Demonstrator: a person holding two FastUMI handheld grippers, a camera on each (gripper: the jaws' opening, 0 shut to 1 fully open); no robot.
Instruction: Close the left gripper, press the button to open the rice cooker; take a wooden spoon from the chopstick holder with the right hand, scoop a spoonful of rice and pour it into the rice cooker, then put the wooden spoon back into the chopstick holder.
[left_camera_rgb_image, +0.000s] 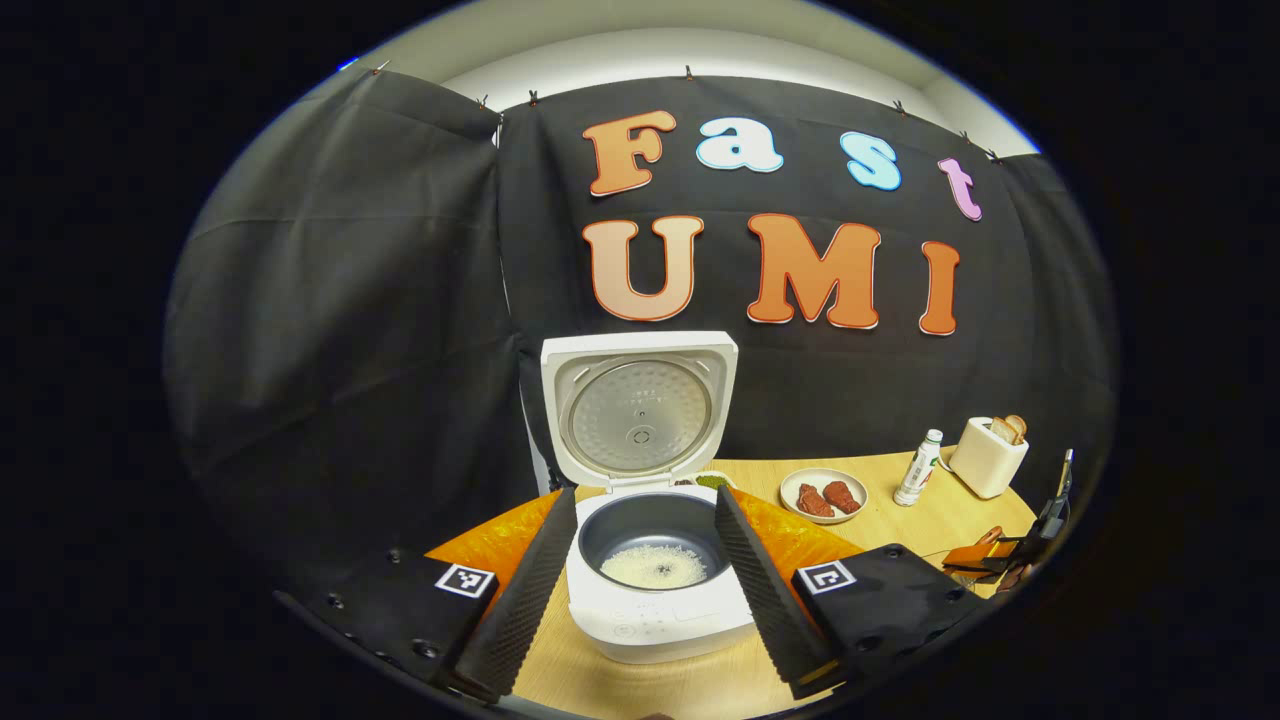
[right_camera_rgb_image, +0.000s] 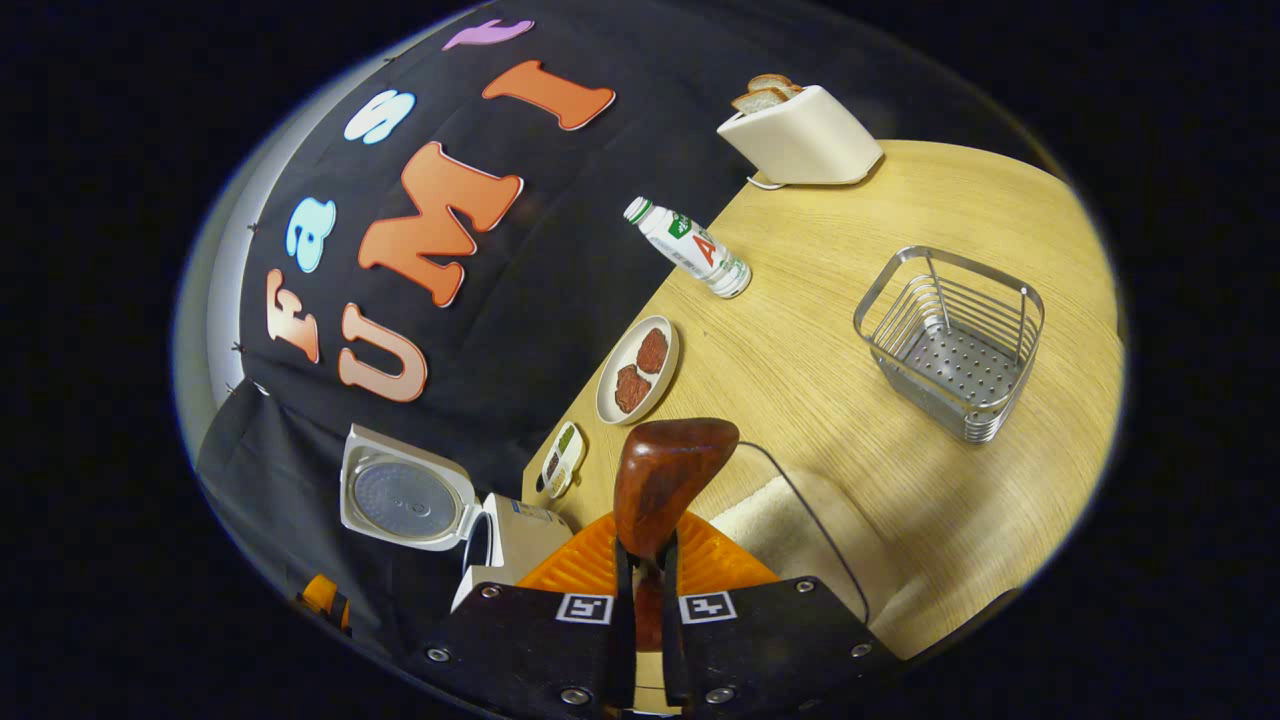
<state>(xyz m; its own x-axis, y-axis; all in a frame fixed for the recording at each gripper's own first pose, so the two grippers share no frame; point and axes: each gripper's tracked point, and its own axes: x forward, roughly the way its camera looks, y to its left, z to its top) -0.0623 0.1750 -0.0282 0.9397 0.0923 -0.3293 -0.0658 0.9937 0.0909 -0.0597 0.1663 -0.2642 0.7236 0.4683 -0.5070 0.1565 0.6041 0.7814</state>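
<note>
Already the rice cooker (left_camera_rgb_image: 655, 590) stands open, its lid (left_camera_rgb_image: 640, 410) tipped upright, and a layer of rice (left_camera_rgb_image: 655, 566) lies on the bottom of the inner pot, so the button press looks done and the pouring probably too. In the right gripper view, the right gripper (right_camera_rgb_image: 645, 590) has its jaws closed on the handle of the wooden spoon (right_camera_rgb_image: 665, 475), whose bowl points out over the counter (right_camera_rgb_image: 830, 330); the side that shows carries no rice. What seems left is returning the spoon to the wire holder (right_camera_rgb_image: 950, 340), which stands empty and well apart, with nothing between. The left gripper (left_camera_rgb_image: 650, 590) waits with jaws open, framing the cooker. Around them sit a plate of meat (right_camera_rgb_image: 637, 370), a bottle (right_camera_rgb_image: 690, 245) and a toaster (right_camera_rgb_image: 800, 135), all off that path.
</note>
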